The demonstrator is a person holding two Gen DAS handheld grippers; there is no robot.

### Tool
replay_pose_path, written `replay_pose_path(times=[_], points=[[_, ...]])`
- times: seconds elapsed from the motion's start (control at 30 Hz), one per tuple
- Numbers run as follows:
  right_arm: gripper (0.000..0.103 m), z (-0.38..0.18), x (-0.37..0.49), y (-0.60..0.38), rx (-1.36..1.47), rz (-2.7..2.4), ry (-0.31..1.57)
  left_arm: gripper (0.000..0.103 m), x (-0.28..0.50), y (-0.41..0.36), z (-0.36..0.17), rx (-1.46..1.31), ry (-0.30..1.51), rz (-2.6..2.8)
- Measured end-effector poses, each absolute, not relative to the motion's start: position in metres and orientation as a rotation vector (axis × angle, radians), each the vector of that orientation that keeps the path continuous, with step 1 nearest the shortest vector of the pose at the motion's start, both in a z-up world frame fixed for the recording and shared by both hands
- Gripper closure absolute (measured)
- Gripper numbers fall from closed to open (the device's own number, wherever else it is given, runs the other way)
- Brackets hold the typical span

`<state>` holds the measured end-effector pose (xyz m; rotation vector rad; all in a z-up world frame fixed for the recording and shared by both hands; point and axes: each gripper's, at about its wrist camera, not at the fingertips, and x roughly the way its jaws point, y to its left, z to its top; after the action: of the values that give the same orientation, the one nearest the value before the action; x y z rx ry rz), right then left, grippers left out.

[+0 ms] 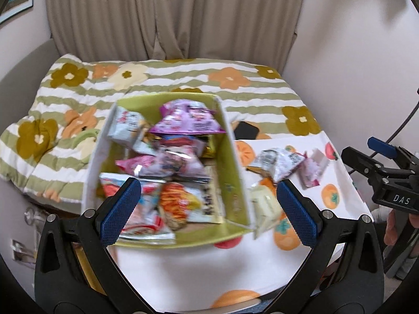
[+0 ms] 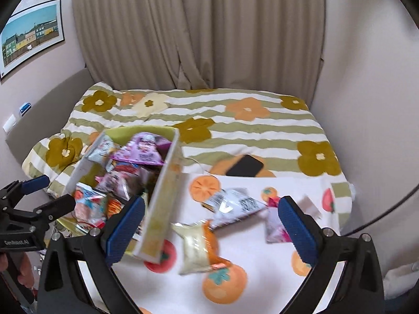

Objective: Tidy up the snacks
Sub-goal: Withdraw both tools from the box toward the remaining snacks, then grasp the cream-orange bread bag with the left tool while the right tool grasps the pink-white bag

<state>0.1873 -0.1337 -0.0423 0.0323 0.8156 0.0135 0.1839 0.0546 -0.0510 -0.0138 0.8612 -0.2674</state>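
Right tongs, open and empty, hang right over the pale yellow snack pack, lying near-to-far just right of the green box; left tongs, also open, sit over the box.

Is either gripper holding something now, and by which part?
Nothing is held. The left gripper and the right gripper are both open and empty.

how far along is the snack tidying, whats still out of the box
Mostly done: the green box already holds a heap of packets. Nothing is in hand; the left hand-held gripper and right hand-held gripper are both open and empty. Left on the fruit-print cloth: a pale packet, a silver packet and a pink packet.
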Motion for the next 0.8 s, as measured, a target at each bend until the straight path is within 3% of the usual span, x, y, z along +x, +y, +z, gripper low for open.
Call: replay_pose_path(times=[0.4,0.8], points=[[0.002,-0.087,0.173,-0.226,0.016,0.089,0.861,0.000,0.165,-0.042,-0.088,-0.070,0.905,-0.153],[0.002,-0.161,0.195,-0.270,-0.022,0.170,0.855,0.001,0.172,-0.103,-0.180,-0.097,0.916,0.016]])
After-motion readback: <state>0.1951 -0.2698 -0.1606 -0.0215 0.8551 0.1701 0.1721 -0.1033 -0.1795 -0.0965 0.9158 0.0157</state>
